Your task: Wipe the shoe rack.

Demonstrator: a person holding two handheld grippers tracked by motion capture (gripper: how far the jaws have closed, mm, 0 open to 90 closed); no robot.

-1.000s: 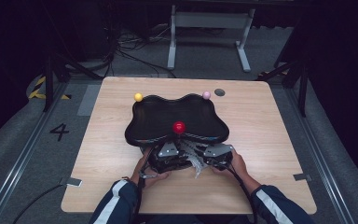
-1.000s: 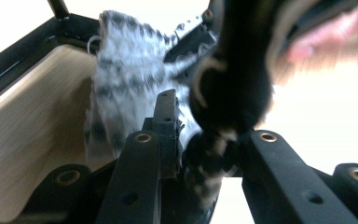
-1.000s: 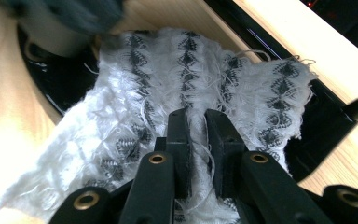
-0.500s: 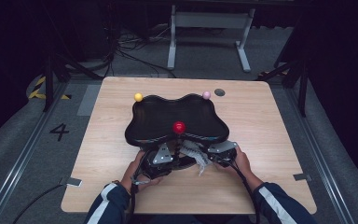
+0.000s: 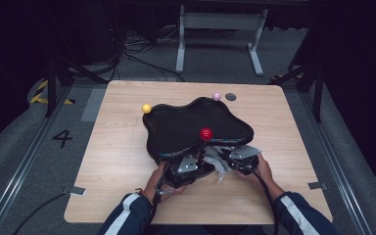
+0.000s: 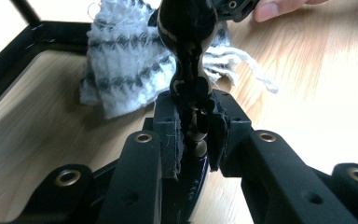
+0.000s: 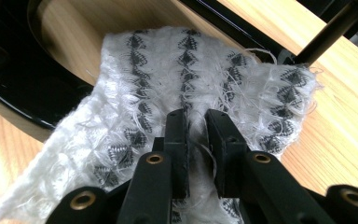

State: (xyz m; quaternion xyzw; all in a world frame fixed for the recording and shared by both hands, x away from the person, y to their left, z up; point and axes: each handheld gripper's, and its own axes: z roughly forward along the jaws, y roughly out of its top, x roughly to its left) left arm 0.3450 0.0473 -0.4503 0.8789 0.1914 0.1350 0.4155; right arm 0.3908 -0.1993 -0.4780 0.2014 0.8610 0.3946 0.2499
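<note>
Forearms in striped sleeves came in from the bottom of the high view, hands side by side at the near edge of the table. The left gripper sat under the near rim of the tray, and the right gripper lay just to its right, with the cloth between them. One black wavy tray stood tilted, its near-left rim raised off the table. Three balls could be counted: a red ball inside the tray near its front rim, a yellow ball on the table at the tray's far-left edge, and a pink ball at its far edge. Half a second before, the tray had lain flatter and the left hand had sat lower and further left; the red ball kept close to the same spot.

From the left gripper view, the left gripper had its jaws closed narrowly on the tray's rim, seen edge-on and rising straight up. The one cloth, white with dark stripes, lay bunched on the table beyond.

From the right gripper view, the right gripper had its jaws drawn close, pinching a fold of the cloth. The cloth lay partly under the tray's raised rim.
</note>
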